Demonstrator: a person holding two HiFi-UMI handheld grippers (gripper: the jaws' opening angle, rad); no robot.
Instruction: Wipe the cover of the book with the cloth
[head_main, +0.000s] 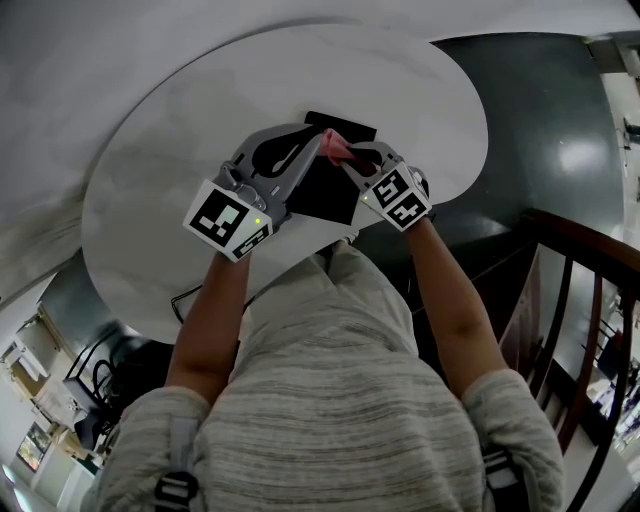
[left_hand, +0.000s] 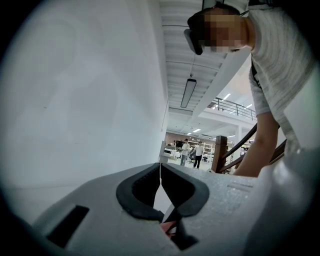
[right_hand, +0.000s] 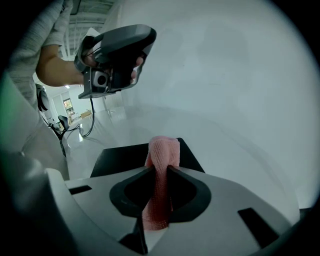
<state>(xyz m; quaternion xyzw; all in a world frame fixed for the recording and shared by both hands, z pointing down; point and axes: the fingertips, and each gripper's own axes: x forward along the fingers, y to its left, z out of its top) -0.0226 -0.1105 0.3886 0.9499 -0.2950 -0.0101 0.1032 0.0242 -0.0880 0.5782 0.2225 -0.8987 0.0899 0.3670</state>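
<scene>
- Black flat book (head_main: 327, 190) lies near the middle of the round white table (head_main: 170, 150), its dark cover facing up and partly hidden under the two grippers.
- Pink mesh cloth (right_hand: 161, 167) is bunched into a narrow strip. Its free end pokes out past the jaw tips, over the near edge of the book's cover.
- Right gripper (head_main: 350, 160) has its jaws pressed in on that strip of cloth, which runs down between the black pads. It leans in over the right part of the book.
- Left gripper (left_hand: 160, 168) has its jaws drawn together, with only a hairline slit between the pads. A sliver of pink shows low in that slit, and I cannot tell whether it is pinched there. In the head view its tips sit just beside the cloth, over the book's far edge.
- Both grippers meet tip to tip above the book, each with its marker cube toward the person.
- Grey striped shirt and bare forearms fill the lower head view. Beyond the table's right side is a dark glossy floor and a wooden railing (head_main: 585, 250).
</scene>
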